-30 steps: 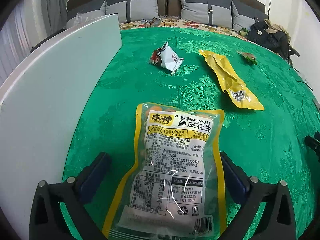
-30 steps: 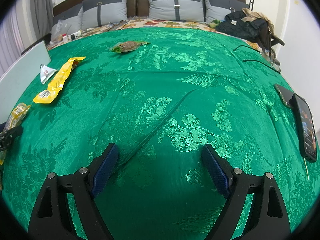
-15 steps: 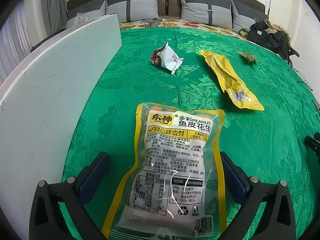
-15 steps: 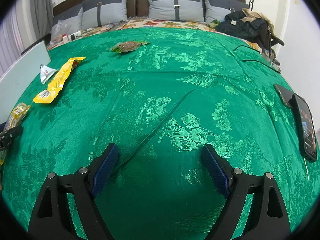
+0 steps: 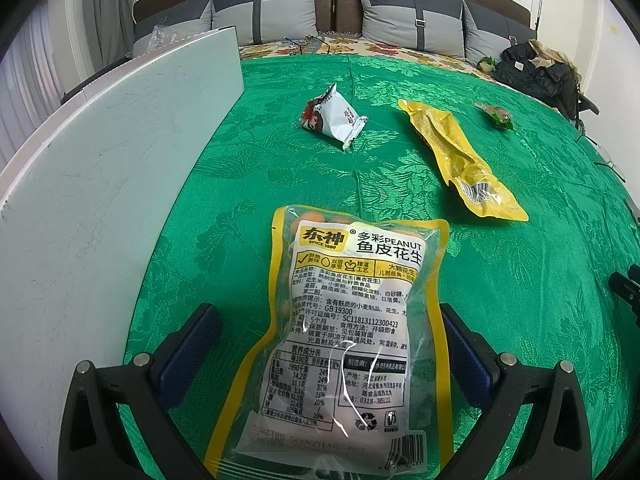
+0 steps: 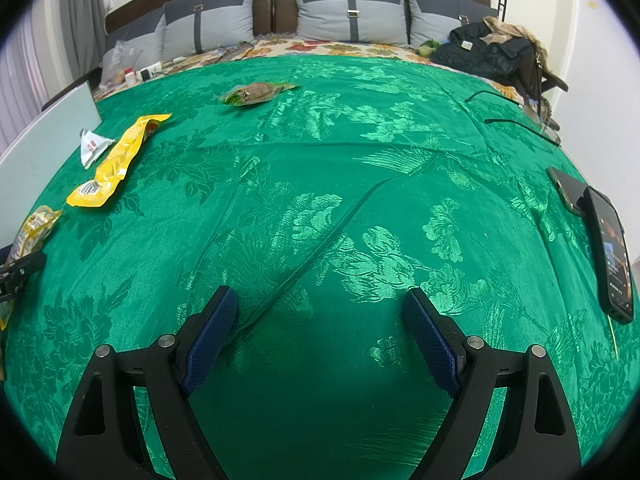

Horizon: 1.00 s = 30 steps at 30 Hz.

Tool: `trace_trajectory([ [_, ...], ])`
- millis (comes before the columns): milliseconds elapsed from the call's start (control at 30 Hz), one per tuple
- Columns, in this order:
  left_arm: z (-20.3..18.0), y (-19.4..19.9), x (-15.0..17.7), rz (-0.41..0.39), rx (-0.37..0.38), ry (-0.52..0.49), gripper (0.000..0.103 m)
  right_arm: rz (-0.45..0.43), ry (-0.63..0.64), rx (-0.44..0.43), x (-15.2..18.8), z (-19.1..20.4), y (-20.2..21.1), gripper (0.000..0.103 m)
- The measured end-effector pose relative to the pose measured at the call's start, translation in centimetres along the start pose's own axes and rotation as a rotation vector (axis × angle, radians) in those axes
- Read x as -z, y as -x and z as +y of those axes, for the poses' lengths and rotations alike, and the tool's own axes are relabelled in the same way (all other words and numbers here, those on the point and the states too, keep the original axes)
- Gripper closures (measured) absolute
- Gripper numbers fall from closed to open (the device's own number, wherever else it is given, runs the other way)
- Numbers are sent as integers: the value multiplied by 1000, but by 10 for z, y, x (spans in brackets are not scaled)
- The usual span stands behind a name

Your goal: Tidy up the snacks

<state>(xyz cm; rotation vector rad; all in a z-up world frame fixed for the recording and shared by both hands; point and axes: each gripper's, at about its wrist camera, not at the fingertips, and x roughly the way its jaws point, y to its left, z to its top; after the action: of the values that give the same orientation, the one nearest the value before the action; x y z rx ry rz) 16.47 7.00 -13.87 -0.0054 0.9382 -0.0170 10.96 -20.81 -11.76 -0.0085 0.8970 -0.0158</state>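
Observation:
A yellow-edged peanut bag (image 5: pixel 352 328) lies flat on the green cloth, between the wide-open fingers of my left gripper (image 5: pixel 330 332), which do not touch it. It shows at the left edge of the right wrist view (image 6: pixel 34 228). Beyond it lie a small white snack packet (image 5: pixel 334 118), a long yellow pouch (image 5: pixel 460 160) and a small green packet (image 5: pixel 496 114). My right gripper (image 6: pixel 322 320) is open and empty over bare cloth. In its view the yellow pouch (image 6: pixel 116 160), white packet (image 6: pixel 90 146) and green packet (image 6: pixel 256 93) lie far left.
A white board (image 5: pixel 92 184) runs along the left of the bed. Two phones (image 6: pixel 610 252) lie at the right edge. Grey pillows (image 6: pixel 348 12) and a dark jacket (image 6: pixel 488 54) are at the back.

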Motion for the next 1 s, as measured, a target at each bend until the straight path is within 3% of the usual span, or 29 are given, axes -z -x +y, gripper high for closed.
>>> trace_trajectory([
  [467,0,0,0,0,0,0,0,3,2,-10,-2,-1,-1,15],
  [567,1,0,0,0,0,0,0,70,56,-24,-17,1,-6,18],
  [633,0,0,0,0,0,0,0,74,28,-58,-36,7,-2,18],
  [733,0,0,0,0,0,0,0,52,-5,-189,-76,37,4,17],
  [833,0,0,0,0,0,1,0,139,-23,-336,-112,83,-17,17],
  [900,0,0,0,0,0,1,0,201,-36,-371,-126,113,-38,17],
  [1000,0,0,0,0,0,1,0,251,-5,-346,-136,154,-62,17],
])
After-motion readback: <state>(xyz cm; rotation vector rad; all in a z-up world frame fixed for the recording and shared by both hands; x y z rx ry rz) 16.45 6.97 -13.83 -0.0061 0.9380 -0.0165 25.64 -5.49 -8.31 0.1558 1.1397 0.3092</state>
